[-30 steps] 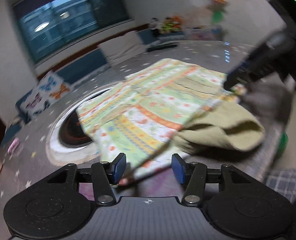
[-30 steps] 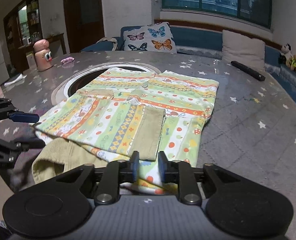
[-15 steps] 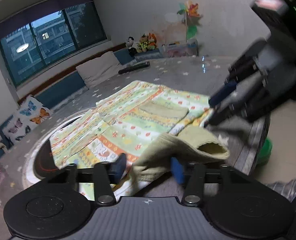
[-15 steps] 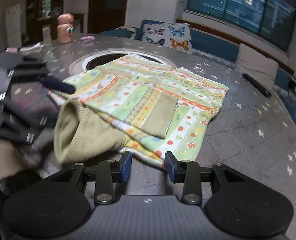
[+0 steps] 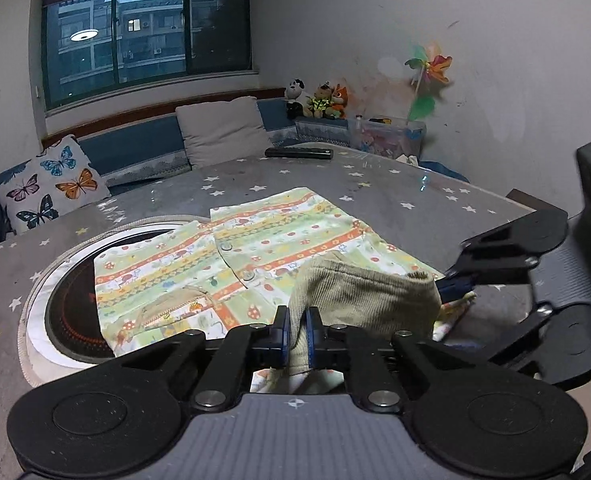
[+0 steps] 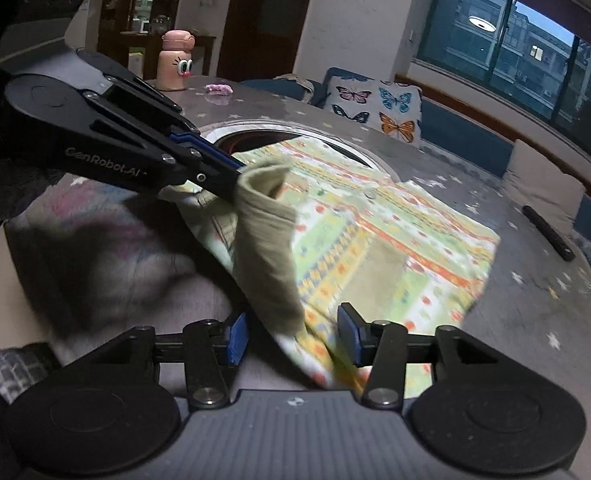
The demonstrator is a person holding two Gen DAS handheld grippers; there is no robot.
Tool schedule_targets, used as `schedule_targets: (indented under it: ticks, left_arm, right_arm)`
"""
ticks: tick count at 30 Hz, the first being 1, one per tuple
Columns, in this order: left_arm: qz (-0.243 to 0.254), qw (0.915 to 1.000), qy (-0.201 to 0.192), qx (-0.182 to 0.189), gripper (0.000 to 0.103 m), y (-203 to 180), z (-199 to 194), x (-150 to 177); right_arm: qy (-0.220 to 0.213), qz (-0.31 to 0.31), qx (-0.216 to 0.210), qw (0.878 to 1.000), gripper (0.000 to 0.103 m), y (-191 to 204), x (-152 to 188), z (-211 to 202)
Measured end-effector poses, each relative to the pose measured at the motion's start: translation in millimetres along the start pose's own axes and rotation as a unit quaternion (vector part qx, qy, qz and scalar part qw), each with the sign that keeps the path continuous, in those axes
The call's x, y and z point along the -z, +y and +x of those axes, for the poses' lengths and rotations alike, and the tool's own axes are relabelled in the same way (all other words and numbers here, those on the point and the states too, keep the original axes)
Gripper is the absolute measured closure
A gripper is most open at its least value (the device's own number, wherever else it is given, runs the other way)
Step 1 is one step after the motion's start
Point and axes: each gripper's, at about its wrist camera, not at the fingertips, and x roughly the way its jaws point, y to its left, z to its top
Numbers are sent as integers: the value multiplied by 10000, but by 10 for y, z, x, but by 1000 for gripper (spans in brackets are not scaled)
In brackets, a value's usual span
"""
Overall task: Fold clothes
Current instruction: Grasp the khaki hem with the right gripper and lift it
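Observation:
A child's patterned shirt with green, orange and yellow stripes lies on the grey star-print table. Its near edge has an olive corduroy cuff that is lifted off the table. My left gripper is shut on this cuff; in the right wrist view its fingertips pinch the raised cuff. My right gripper is open, its jaws on either side of the hanging hem of the shirt, not pinching it. It also shows at the right of the left wrist view.
A round inset burner lies under the shirt's far left part. A black remote lies at the table's far side. A pink bottle and a small pink item stand at another edge. Cushions line a bench beyond.
My left gripper has closed on the olive cuff and lifted it. My right gripper has opened wider and let go of the hem. Both views have swung.

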Motion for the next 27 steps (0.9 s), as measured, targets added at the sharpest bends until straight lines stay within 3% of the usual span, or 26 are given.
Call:
schedule_targets:
  ticks: [1, 5, 6, 7, 10, 17, 18, 19, 22, 27]
  left_arm:
    - [-17, 10000, 24, -11, 91, 22, -5, 4]
    - [16, 9999, 55, -133, 85, 101, -125, 81]
    - [85, 9998, 41, -185, 78, 110, -175, 114]
    - [191, 9995, 19, -260, 68, 111, -224, 149]
    - [554, 9974, -39, -469, 55, 98, -355, 257]
    - [1127, 9899, 106, -851, 51, 117, -299, 455]
    - [1207, 9884, 120, -909, 52, 124, -266, 475]
    - [1287, 9869, 134, -968, 58, 131, -233, 495]
    - [1381, 9848, 177, -1042, 88, 168, -172, 525]
    - [1265, 9877, 31, -920, 95, 198, -336, 456]
  right_arm:
    - [36, 71, -50, 10000, 74, -21, -25, 40]
    - [87, 465, -334, 9983, 84, -159, -136, 97]
    - [82, 543, -372, 9978, 87, -197, -166, 84]
    - [75, 642, -419, 9970, 88, -237, -195, 72]
    - [-2, 877, -504, 9949, 89, -335, -289, 32]
    - [-246, 1065, -407, 9932, 90, -444, -424, -23]
    - [-256, 1069, -394, 9932, 91, -445, -428, -26]
    - [-264, 1072, -380, 9932, 91, -446, -431, -29]
    - [-257, 1046, -322, 9937, 92, -424, -417, -25]
    - [-346, 1066, -279, 9933, 94, -371, -384, -121]
